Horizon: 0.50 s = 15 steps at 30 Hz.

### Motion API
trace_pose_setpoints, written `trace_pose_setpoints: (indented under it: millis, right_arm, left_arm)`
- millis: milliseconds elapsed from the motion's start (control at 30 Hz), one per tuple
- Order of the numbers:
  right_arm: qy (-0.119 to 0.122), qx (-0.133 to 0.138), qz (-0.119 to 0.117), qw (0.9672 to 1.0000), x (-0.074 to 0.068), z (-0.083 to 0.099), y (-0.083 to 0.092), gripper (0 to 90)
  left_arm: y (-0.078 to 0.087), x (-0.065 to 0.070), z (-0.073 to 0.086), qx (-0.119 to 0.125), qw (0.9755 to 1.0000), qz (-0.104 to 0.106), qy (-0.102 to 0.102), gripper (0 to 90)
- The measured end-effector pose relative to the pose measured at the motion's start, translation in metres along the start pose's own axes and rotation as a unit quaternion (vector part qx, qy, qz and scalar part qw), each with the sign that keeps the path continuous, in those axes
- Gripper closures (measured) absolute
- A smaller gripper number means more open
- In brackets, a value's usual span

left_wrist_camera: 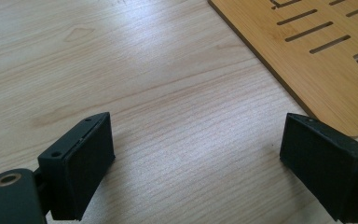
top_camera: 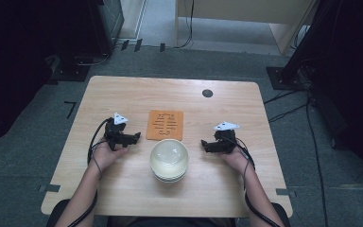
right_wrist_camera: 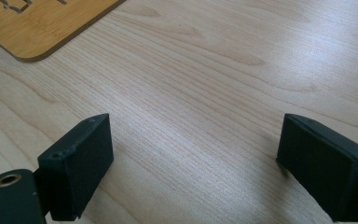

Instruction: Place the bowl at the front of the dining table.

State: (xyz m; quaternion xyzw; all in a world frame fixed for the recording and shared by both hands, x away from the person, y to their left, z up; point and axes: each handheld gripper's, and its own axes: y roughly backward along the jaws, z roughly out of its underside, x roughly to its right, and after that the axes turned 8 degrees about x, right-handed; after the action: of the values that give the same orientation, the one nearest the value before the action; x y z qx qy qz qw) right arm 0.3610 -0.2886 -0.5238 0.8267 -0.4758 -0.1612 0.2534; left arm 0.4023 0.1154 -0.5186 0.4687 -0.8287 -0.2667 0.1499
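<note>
A pale bowl, stacked on others, sits in the middle of the wooden table, near the front. Behind it lies a square orange-brown trivet with cut slots, also seen as the trivet and its corner in the gripper views. My left gripper rests on the table left of the bowl, jaws wide apart with nothing between them. My right gripper rests right of the bowl, likewise open over bare wood.
A small dark round cap sits in the table's back right area. Grey carpet surrounds the table, with black stands and cables at the back corners and right side.
</note>
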Motion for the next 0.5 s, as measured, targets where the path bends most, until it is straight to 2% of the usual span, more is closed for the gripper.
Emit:
trace_pose_setpoints:
  millis: [167,333,500]
  right_arm:
    - [0.0,0.0,0.0,1.0,0.0,0.0,0.0,9.8]
    - [0.0,0.0,0.0,1.0,0.0,0.0,0.0,9.8]
    - [0.0,0.0,0.0,1.0,0.0,0.0,0.0,9.8]
  left_arm:
    - [-0.001,-0.0003,-0.0006,0.0,1.0,0.003,-0.002,9.1]
    - [-0.0022,-0.0017,-0.0045,-0.014,0.9998,0.01,-0.006,9.1]
    - [-0.0012,-0.0039,-0.0056,-0.023,0.9993,0.026,-0.017,9.2]
